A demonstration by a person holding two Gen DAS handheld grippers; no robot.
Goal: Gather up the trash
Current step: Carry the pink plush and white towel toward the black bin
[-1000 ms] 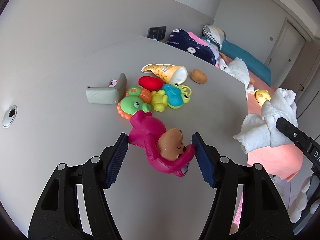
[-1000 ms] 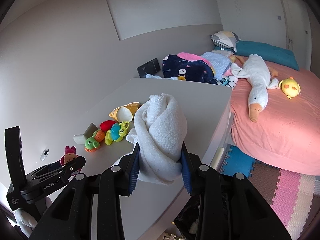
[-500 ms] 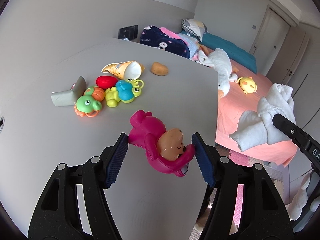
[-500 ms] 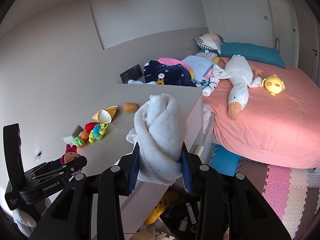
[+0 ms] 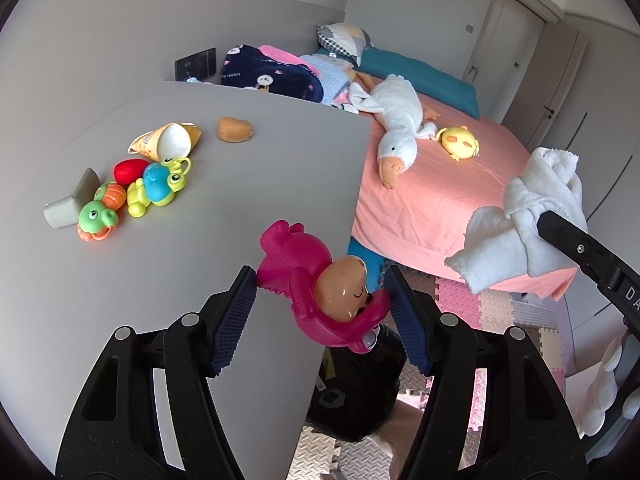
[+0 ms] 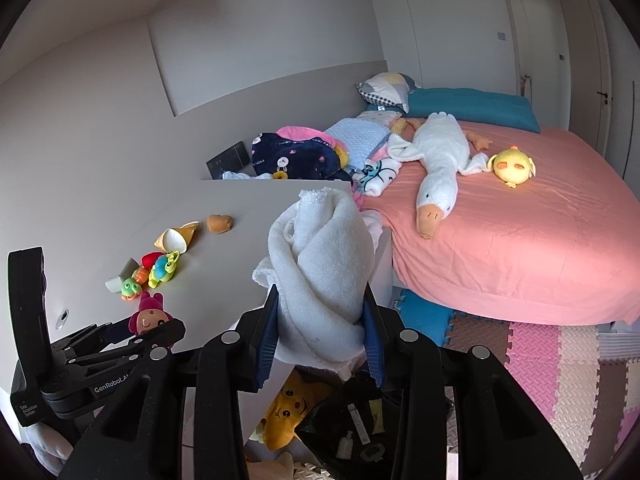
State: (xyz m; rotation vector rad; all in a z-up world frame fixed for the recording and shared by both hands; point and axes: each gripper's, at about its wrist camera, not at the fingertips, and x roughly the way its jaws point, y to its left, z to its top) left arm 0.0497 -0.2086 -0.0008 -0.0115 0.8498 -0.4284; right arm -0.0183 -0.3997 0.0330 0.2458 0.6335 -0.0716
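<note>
Left wrist view: the left gripper [image 5: 322,304] is seen with its jaws pinching a magenta toy doll [image 5: 324,292], which is held over the right edge of the grey tabletop [image 5: 240,168]. At 10 o'clock from the doll a cluster of toys is found on the tabletop: a green seahorse toy [image 5: 96,216], a blue and yellow frog toy [image 5: 158,188], a red toy [image 5: 128,170], a toy ice-cream cone [image 5: 168,144] and a grey block [image 5: 70,204]. A toy potato [image 5: 234,129] lies apart at 11 o'clock. At 3 o'clock a white towel [image 5: 528,224] is seen clamped in the right gripper, only one black finger [image 5: 588,248] of which is visible. Beyond the tabletop, at 1 o'clock, a pink bed [image 5: 440,184] is seen bearing a plush goose [image 5: 398,120] and a yellow plush chick [image 5: 460,143]. A black bag [image 5: 352,396] is seen on the floor at 6 o'clock, below the doll.

Right wrist view: the right gripper [image 6: 320,328] is shown with its jaws pinching the rolled white towel [image 6: 324,264], held near the tabletop's [image 6: 240,240] edge. At 9 o'clock the left gripper [image 6: 132,332] is seen holding the doll [image 6: 148,316]. Below the towel, at 6 o'clock, the open black bag [image 6: 360,420] with items inside and a yellow plush toy [image 6: 288,412] are seen on the floor. The bed [image 6: 520,240] fills the 2 o'clock side.
</note>
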